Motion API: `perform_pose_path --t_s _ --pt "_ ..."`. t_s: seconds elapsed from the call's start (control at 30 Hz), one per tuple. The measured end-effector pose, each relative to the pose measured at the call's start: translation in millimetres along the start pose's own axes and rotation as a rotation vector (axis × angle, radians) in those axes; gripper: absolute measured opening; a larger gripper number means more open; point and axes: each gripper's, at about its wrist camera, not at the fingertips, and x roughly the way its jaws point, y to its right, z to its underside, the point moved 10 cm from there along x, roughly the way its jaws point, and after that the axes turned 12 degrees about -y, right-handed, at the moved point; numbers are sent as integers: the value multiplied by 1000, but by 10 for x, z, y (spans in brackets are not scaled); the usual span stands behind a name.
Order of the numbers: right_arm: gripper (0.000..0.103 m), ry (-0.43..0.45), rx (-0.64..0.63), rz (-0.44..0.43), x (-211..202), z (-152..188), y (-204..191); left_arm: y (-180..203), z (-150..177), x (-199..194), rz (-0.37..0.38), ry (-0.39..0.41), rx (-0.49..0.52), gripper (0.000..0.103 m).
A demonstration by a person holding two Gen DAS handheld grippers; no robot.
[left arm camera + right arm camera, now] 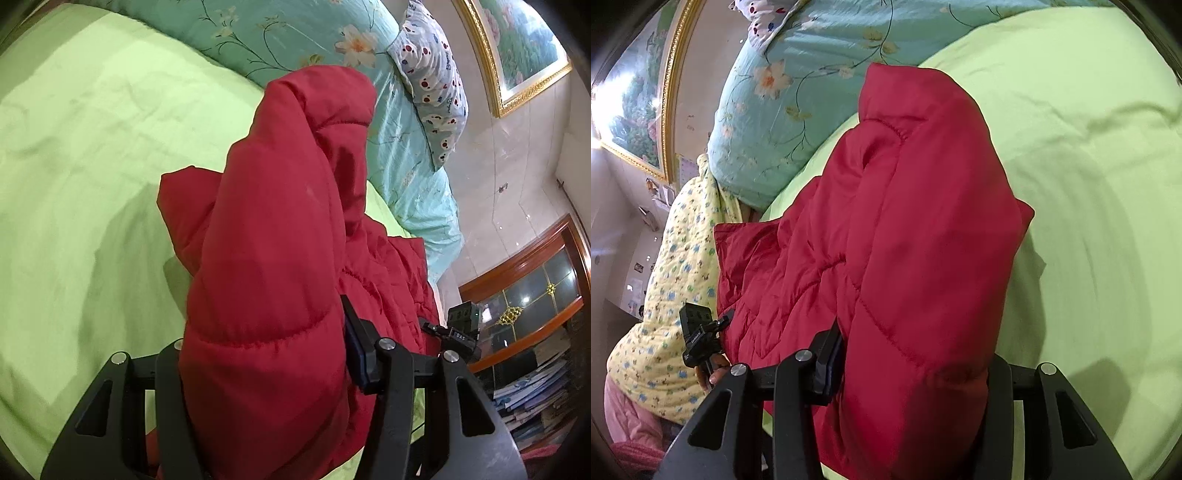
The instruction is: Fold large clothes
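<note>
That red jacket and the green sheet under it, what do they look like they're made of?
The red jacket looks like smooth synthetic shell fabric, perhaps nylon or polyester, with padding: stitched quilt lines, puffy sections and a slight sheen. The green sheet looks like matte woven cloth, possibly cotton: soft creases, no shine. Both grippers, left and right, pinch the jacket.

White letters "DAS" legible on black device (460, 334) at 4 o'clock; its label in right-wrist view unreadable.
</note>
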Motion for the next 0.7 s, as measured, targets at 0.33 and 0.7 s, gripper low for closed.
perform_pose_path --t_s 0.33,0.7 --pt "52 36 -18 55 42 39 60 -296 29 151 -151 11 -33 54" --pt "75 113 37 81 80 13 384 -450 -47 193 -370 114 -56 79"
